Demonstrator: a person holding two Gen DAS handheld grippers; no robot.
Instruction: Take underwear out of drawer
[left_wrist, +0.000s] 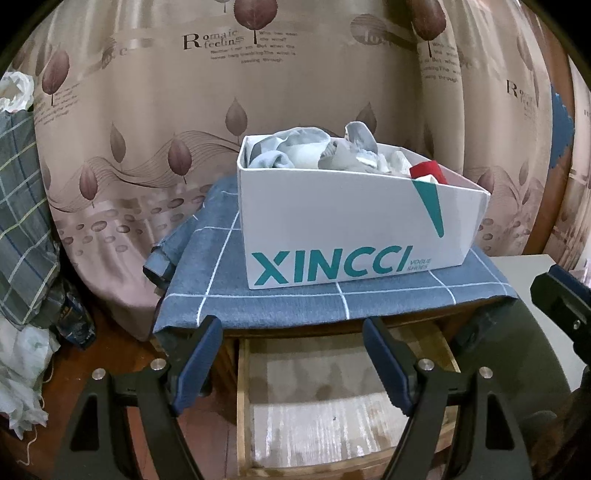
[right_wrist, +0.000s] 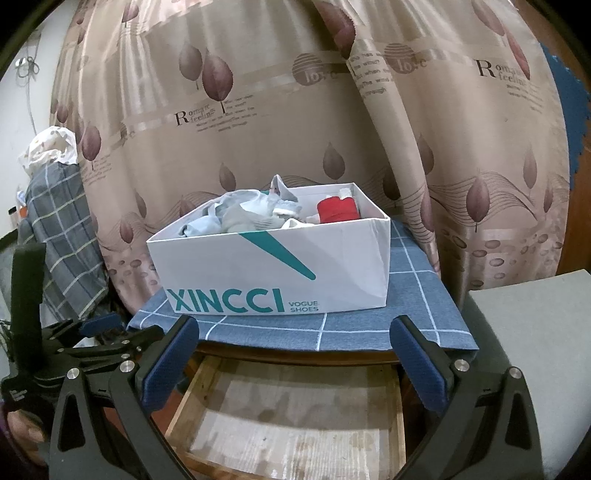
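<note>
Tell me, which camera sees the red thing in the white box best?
The right wrist view. There the red thing shows nearly whole, sitting inside the white box near its far right corner. In the left wrist view only its top peeks over the box's front wall, so less of it shows.

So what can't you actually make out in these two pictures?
- Front of the open drawer: cut off by the bottom edge in both wrist views, partly behind each gripper's fingers.
- Bottom of the white shoebox: its own walls and the piled cloth hide what lies underneath.
- Red item: half sunk behind the box wall, so its kind is unclear.
- Small print on the curtain: too small and blurred.
</note>
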